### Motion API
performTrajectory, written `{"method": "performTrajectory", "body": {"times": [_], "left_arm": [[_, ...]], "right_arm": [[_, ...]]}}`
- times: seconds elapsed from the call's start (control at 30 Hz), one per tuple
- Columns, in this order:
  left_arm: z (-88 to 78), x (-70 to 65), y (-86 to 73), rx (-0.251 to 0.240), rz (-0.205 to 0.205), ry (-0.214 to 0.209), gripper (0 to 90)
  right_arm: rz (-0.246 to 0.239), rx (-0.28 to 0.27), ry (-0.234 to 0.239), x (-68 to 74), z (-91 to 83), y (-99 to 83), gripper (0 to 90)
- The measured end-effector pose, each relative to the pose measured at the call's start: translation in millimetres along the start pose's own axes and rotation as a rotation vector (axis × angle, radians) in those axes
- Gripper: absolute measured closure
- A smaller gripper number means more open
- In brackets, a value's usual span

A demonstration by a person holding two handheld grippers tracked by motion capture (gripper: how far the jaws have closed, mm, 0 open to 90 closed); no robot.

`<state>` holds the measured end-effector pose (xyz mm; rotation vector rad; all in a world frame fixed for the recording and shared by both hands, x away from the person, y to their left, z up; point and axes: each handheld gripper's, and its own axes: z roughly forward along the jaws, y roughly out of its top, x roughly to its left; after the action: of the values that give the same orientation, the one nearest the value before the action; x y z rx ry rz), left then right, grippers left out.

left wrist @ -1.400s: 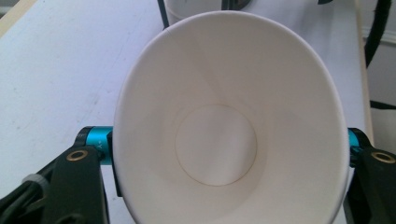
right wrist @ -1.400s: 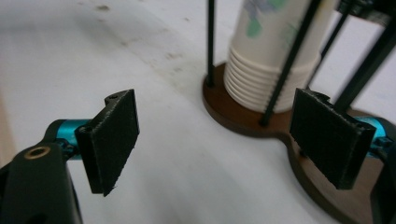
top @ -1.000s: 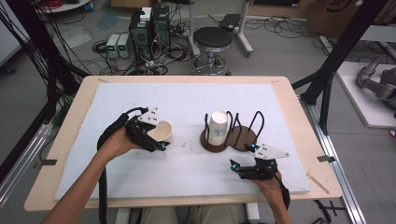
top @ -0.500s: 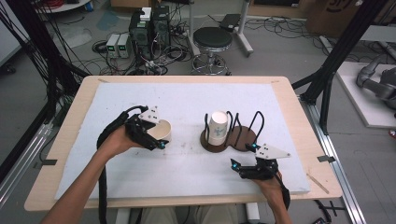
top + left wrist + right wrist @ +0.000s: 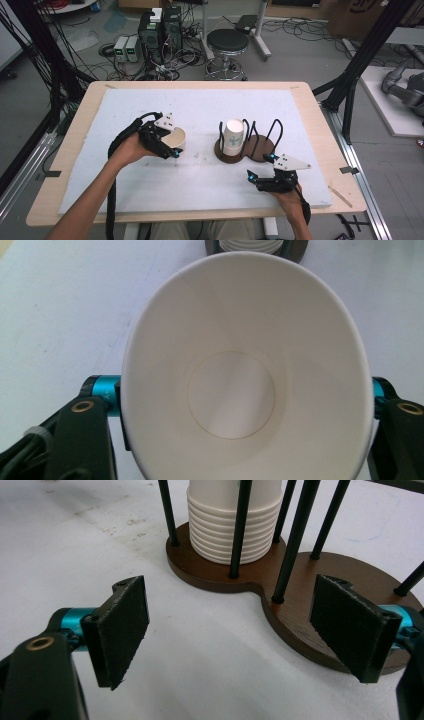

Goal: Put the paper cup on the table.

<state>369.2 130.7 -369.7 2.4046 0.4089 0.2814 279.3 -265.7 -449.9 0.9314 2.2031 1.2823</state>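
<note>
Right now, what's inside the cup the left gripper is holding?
Nothing: the cup looks empty, its bare white bottom showing. The left gripper's fingers are hidden behind its wall.

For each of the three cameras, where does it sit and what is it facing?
High view: above the person's side, looking forward and down on the table; both forearms, left gripper, right gripper.
Left gripper view: on the left gripper, facing into the held paper cup.
Right gripper view: on the right gripper, open jaws facing the cup holder.
Shared: stacked cups.
</note>
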Motion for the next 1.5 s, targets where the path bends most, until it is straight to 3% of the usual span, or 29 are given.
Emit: {"method": "performTrajectory", "body": {"times": [0.37,0.5,0.73,1.0,1.1,1.17,1.27,1.4,1.5], "left_arm": [[25.9,5.5,3.1,0.067,0.007,-0.019,30.2],[34.5,3.8,2.2,0.078,0.011,-0.03,30.1],[49.8,1.6,-7.1,0.07,-0.022,-0.041,30.0],[50.6,2.7,-8.1,0.069,-0.035,-0.038,28.2],[54.2,1.2,-9.9,0.082,-0.052,-0.017,22.0],[56.9,1.6,-12.0,0.117,-0.057,-0.03,15.1],[57.7,1.0,-13.2,0.122,-0.066,-0.056,15.2],[56.0,-0.5,-14.9,0.122,-0.063,-0.051,15.4],[51.5,-2.8,-23.7,0.102,-0.082,-0.042,15.5]], "right_arm": [[-0.001,0.002,-0.006,0.6,0.2,0.0,16.7],[-0.002,0.002,-0.005,0.1,0.5,0.0,16.7],[0.008,0.003,0.001,-0.4,0.2,0.0,16.7],[0.013,0.005,0.004,-0.8,0.3,0.0,16.7],[0.013,0.005,0.006,-0.8,0.3,0.0,16.7],[0.013,0.002,0.006,-0.8,-0.1,-0.2,16.7],[0.015,0.003,0.007,-0.9,0.0,-0.1,16.7],[0.015,0.004,0.008,-1.0,0.1,-0.1,16.7],[0.016,-0.002,0.008,-1.4,-0.2,-0.3,16.7]]}}
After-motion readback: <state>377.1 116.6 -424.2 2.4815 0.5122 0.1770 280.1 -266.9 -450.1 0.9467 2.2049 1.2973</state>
